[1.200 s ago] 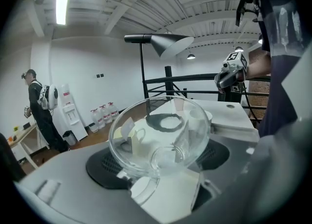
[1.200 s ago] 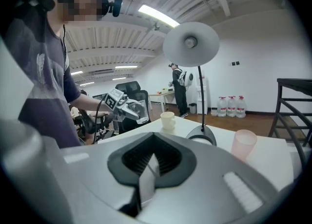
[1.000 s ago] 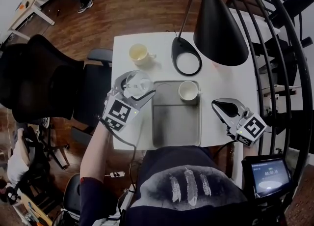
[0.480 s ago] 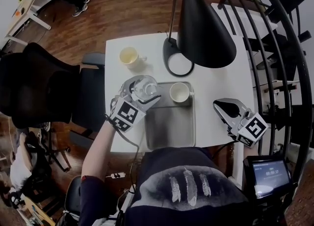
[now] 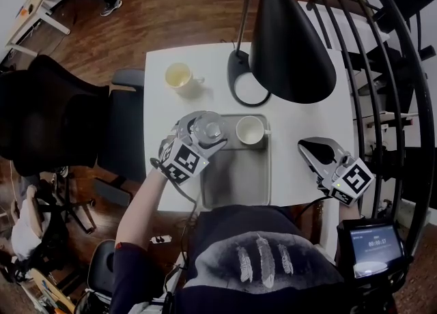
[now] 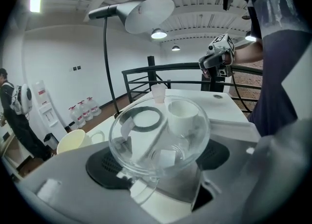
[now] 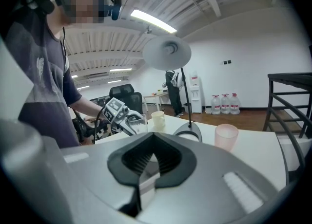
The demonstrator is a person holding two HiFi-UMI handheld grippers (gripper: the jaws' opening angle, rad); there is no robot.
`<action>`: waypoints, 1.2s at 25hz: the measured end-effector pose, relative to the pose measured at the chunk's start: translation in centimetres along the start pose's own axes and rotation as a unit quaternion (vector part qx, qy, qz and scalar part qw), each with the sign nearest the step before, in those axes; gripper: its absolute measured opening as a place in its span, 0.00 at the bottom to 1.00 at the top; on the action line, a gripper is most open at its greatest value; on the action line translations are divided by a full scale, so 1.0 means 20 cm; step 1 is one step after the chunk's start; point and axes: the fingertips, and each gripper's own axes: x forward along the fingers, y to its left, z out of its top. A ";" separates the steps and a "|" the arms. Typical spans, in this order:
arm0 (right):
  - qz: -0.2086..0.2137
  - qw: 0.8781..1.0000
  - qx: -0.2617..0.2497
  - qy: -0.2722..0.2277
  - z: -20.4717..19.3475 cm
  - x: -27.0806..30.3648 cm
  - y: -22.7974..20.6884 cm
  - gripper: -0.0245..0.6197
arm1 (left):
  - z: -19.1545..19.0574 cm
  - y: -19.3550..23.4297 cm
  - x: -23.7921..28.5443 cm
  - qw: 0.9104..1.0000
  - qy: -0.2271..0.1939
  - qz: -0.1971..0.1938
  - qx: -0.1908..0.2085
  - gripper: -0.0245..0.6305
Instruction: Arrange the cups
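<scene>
With my left gripper pinching the glass and my right gripper pressed together empty, I'd set it level on the tray, clear of the cup.

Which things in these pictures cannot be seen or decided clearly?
1. Pink cup: missing from the head view; the lamp shade likely covers it.
2. Base of the glass cup: in the head view the left tool hides it, so contact with the tray is undecided.
3. Contents of the yellow mug: too small in the head view; the gripper views show only its side.
</scene>
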 end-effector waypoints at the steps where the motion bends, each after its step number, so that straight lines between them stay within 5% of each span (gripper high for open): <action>1: 0.001 1.000 0.001 0.002 0.00 0.01 0.00 0.04 | -0.01 -0.01 0.01 1.000 0.003 -0.003 0.001 0.65; 30: -0.007 1.000 0.017 0.016 -0.05 0.02 -0.05 0.04 | -0.11 -0.07 0.16 0.999 0.007 -0.024 0.031 0.65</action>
